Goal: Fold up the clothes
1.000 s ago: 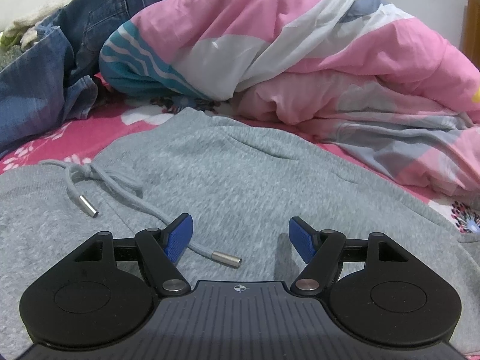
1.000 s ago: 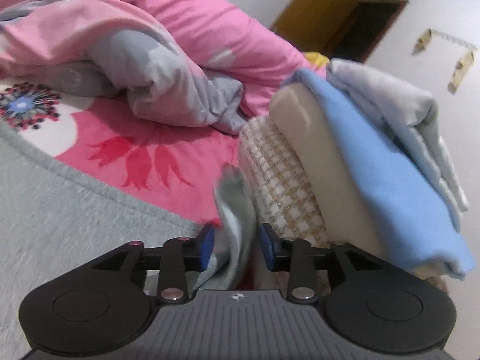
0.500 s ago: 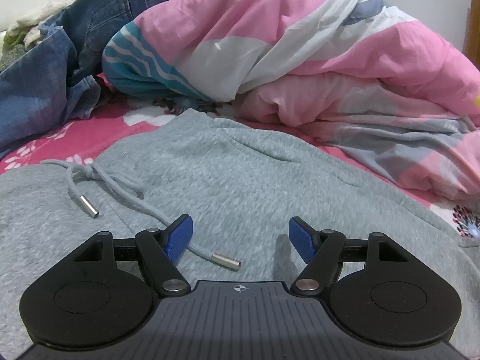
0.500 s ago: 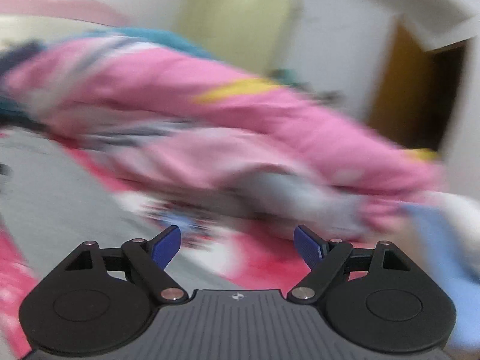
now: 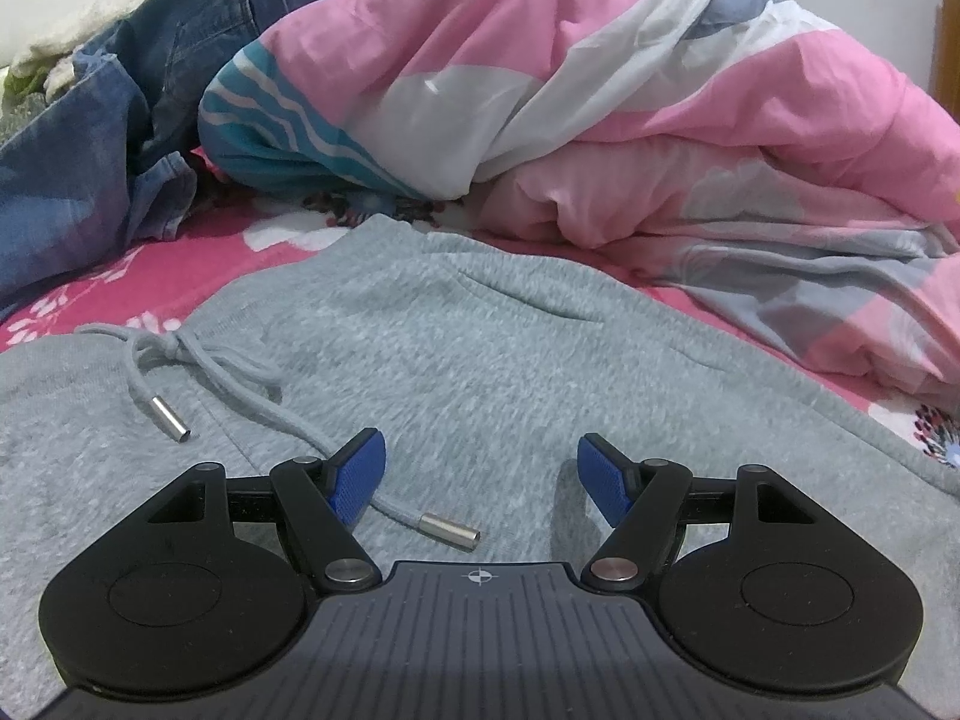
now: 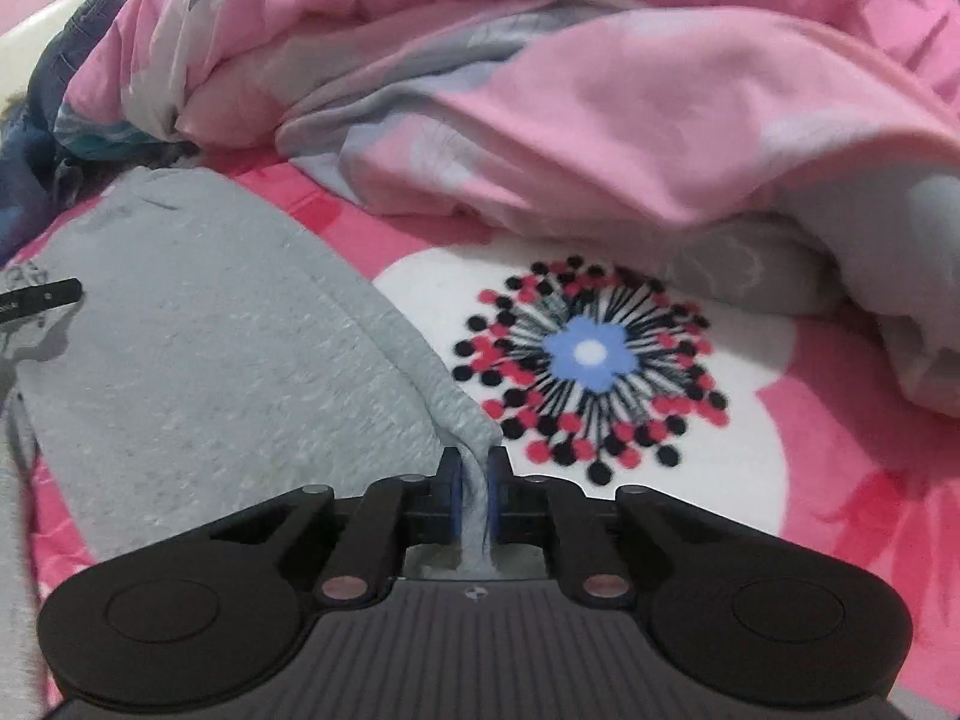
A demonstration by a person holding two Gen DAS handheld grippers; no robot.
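One grey marl fleece garment [image 5: 480, 360] lies spread flat on the pink flowered bedsheet [image 6: 840, 510], near its front edge. Its grey drawstring [image 5: 240, 372] is knotted and ends in two silver metal tips [image 5: 171, 418]. Behind it lie one bunched pink, white and grey quilt [image 5: 660, 90] and one crumpled heap of blue denim jeans [image 5: 90, 180] toward the sheet's far left.

Two grippers show. The left gripper [image 5: 480, 468] hovers just over the garment, blue pads spread apart, nothing between them. The right gripper [image 6: 474, 480] has its pads pressed together, pinching the garment's right edge [image 6: 474, 450], which rises in a small ridge.
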